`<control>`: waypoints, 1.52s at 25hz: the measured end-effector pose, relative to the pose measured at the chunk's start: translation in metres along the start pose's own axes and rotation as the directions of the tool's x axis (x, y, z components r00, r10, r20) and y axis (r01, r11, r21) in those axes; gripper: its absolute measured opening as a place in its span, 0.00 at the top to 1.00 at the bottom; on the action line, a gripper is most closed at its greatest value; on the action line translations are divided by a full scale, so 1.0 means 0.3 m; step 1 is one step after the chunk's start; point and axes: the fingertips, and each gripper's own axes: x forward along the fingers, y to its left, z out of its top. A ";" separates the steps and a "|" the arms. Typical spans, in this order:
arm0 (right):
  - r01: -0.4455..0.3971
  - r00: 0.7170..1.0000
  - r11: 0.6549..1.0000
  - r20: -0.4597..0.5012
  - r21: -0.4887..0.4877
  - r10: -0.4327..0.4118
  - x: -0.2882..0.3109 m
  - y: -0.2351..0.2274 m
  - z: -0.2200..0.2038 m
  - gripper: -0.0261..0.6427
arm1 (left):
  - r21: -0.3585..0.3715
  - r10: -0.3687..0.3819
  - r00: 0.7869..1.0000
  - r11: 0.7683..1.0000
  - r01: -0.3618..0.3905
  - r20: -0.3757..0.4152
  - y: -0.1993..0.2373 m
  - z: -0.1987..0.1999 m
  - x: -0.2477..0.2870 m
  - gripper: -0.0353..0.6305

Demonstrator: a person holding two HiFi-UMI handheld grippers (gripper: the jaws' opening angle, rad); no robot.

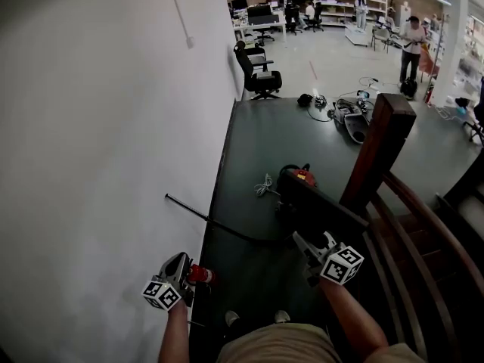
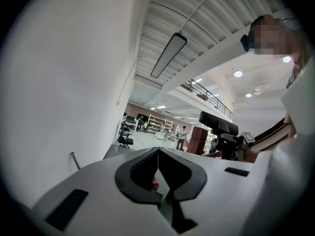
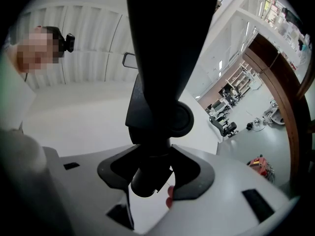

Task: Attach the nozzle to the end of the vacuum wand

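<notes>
Head view: shows the thin black vacuum wand (image 1: 215, 221) lying slantwise on the dark green floor (image 1: 302, 127), far tip against the white wall (image 1: 98, 127), near end lost under the nozzle. Puts the right gripper (image 1: 311, 246) just beside the brown wooden banister post (image 1: 378, 153), clamped on the wide black plastic floor nozzle (image 1: 321, 205), held above the floor and apart from the wand. Also shows a red vacuum body (image 1: 302, 175) behind the nozzle. Places the left gripper (image 1: 181, 263) low by the wall, carrying nothing.

Left gripper view: confirms left gripper (image 2: 158, 168) jaws pressed together, empty. Catches a short stretch of the wand (image 2: 75, 160) at the wall, ahead and to the left.

Right gripper view: shows right gripper (image 3: 152, 173) pads squeezing the round neck of the nozzle (image 3: 157, 82), with the head rising up and blocking most of the view.

Risks, judged from here:
- Round neck in a two-point pinch: likely to swivel under the head's weight, leaving the socket off-axis.
- Wand loose on the floor, unheld: likely to slide away when pushed. Needs the left gripper on it first.
- Blocked camera: near-blind mating, could jam at an angle.
- Tight by the banister: easy to knock the nozzle on a swing.
</notes>
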 end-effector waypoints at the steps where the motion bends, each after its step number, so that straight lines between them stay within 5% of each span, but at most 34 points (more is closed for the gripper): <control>1: -0.005 1.000 1.000 0.000 -0.002 0.005 0.001 0.013 0.003 0.67 | -0.002 -0.001 1.000 1.000 0.001 -0.001 -0.008 0.002 -0.007 0.94; 14: -0.032 0.999 0.999 -0.007 -0.004 0.032 0.115 0.030 -0.026 0.67 | -0.029 -0.016 0.999 0.999 0.015 -0.043 0.035 -0.053 0.023 0.94; 38: 0.008 1.000 1.000 -0.005 -0.017 -0.008 0.777 -0.088 -0.033 0.67 | -0.086 -0.064 0.995 0.995 0.057 -0.078 0.648 0.055 0.443 0.94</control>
